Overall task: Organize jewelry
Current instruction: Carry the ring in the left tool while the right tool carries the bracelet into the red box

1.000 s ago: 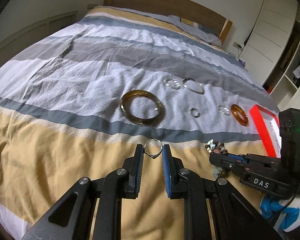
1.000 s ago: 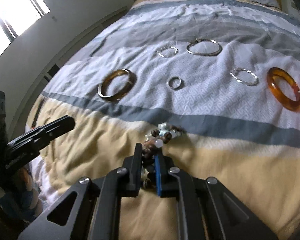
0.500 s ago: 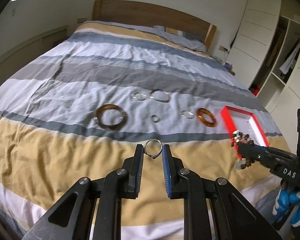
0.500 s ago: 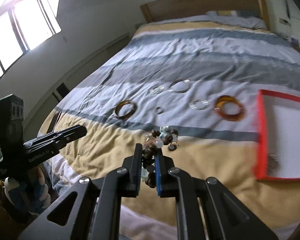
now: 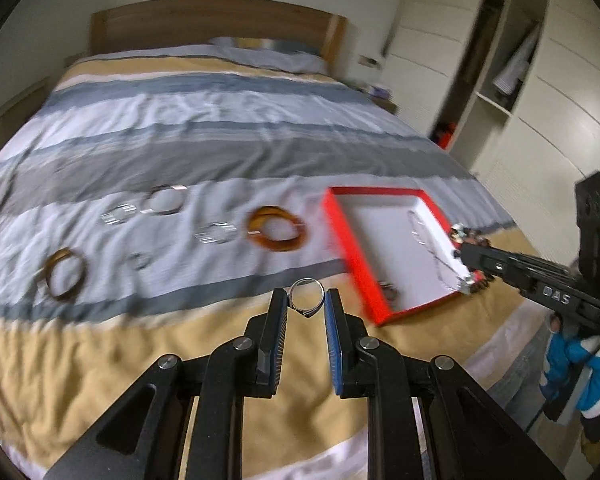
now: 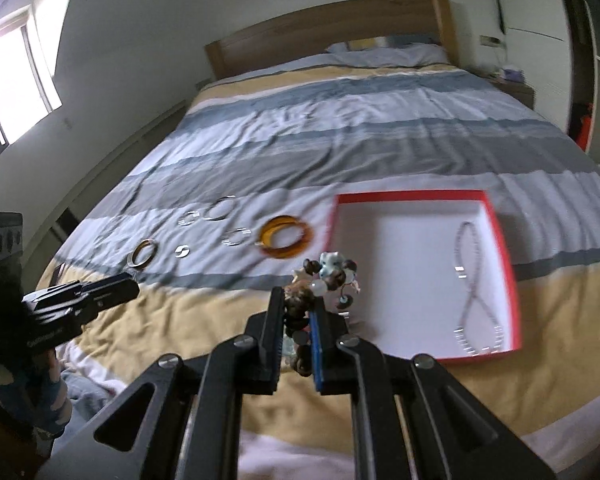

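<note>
**Carrying two pieces toward the red box**

Ring (image 5: pixel 307 295) pinched at its sides between the narrow pads of the left gripper (image 5: pixel 306 300), held in the air above the yellow band of the bedspread (image 5: pixel 100 360), just beside the near left corner of the box (image 5: pixel 342 240). Bead bracelet (image 6: pixel 324 276) clamped in the right gripper (image 6: pixel 298 308), jaws nearly closed on it, loose beads hanging out in front, close to the box's left wall.

Inside the box: only a chain (image 6: pixel 474 292) near the right wall, with one more small piece at the near edge, too blurred to identify.

Still on the bedspread, in a loose row to the left of the box: an amber bangle (image 5: pixel 278 234), a brown bangle (image 5: pixel 64 278), several silver hoops (image 5: pixel 164 202) and a small ring (image 5: pixel 140 261).

Step in hand, probably: transport of both pieces to the box. Next move calls for bringing each gripper over the white floor, low enough, then opening. Better away from the chain, to avoid tangling with the beads.
</note>
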`<state>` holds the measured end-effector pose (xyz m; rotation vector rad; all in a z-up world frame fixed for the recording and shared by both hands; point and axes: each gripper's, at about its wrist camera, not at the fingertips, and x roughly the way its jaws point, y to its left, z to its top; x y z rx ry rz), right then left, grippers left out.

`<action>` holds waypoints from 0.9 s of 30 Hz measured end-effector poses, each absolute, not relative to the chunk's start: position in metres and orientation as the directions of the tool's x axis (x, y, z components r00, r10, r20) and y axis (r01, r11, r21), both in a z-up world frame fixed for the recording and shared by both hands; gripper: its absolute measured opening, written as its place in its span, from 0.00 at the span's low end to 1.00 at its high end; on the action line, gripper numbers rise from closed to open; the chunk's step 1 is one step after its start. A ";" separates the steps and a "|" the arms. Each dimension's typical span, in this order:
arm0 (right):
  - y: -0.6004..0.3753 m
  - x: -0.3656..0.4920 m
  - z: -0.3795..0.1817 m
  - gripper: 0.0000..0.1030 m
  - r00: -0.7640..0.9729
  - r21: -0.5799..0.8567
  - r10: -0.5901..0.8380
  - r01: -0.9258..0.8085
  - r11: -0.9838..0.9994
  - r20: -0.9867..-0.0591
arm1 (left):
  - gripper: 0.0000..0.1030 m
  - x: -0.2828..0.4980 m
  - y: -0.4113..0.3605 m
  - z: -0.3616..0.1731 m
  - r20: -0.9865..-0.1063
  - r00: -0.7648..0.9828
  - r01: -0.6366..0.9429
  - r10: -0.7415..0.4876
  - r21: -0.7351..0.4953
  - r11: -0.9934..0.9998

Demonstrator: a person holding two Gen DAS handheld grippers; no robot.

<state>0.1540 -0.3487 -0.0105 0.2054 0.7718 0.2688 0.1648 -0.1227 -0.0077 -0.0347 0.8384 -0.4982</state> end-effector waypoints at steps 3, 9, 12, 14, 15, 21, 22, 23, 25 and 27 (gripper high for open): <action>-0.373 0.166 -0.024 0.10 0.677 0.283 0.294 -0.130 0.950 -0.675 | 0.18 0.179 -0.163 -0.016 -0.717 0.520 0.465 -0.465 -0.219 0.858; -0.409 0.192 -0.060 0.10 0.644 0.295 0.278 -0.085 0.952 -0.713 | 0.18 0.213 -0.233 -0.039 -0.742 0.445 0.539 -0.500 -0.224 0.812; -0.423 0.204 -0.074 0.10 0.632 0.295 0.272 -0.071 0.953 -0.726 | 0.18 0.231 -0.260 -0.054 -0.757 0.421 0.553 -0.500 -0.223 0.803; -0.430 0.214 -0.084 0.10 0.622 0.299 0.274 -0.066 0.952 -0.734 | 0.18 0.245 -0.274 -0.065 -0.772 0.405 0.550 -0.490 -0.223 0.805; -0.432 0.219 -0.088 0.10 0.616 0.300 0.275 -0.066 0.952 -0.738 | 0.18 0.249 -0.278 -0.070 -0.778 0.399 0.548 -0.486 -0.223 0.806; -0.440 0.235 -0.107 0.11 0.587 0.303 0.285 -0.071 0.950 -0.758 | 0.18 0.266 -0.295 -0.101 -0.818 0.366 0.540 -0.445 -0.202 0.817; -0.440 0.237 -0.110 0.11 0.583 0.301 0.284 -0.070 0.951 -0.761 | 0.18 0.268 -0.297 -0.107 -0.826 0.360 0.540 -0.435 -0.196 0.818; -0.440 0.237 -0.113 0.11 0.578 0.297 0.281 -0.069 0.952 -0.766 | 0.18 0.268 -0.298 -0.109 -0.828 0.359 0.543 -0.432 -0.191 0.818; -0.440 0.236 -0.117 0.11 0.570 0.284 0.271 -0.068 0.956 -0.776 | 0.18 0.268 -0.301 -0.114 -0.832 0.356 0.551 -0.426 -0.182 0.814; -0.442 0.236 -0.122 0.11 0.559 0.273 0.262 -0.067 0.960 -0.786 | 0.18 0.268 -0.305 -0.116 -0.834 0.365 0.558 -0.413 -0.159 0.815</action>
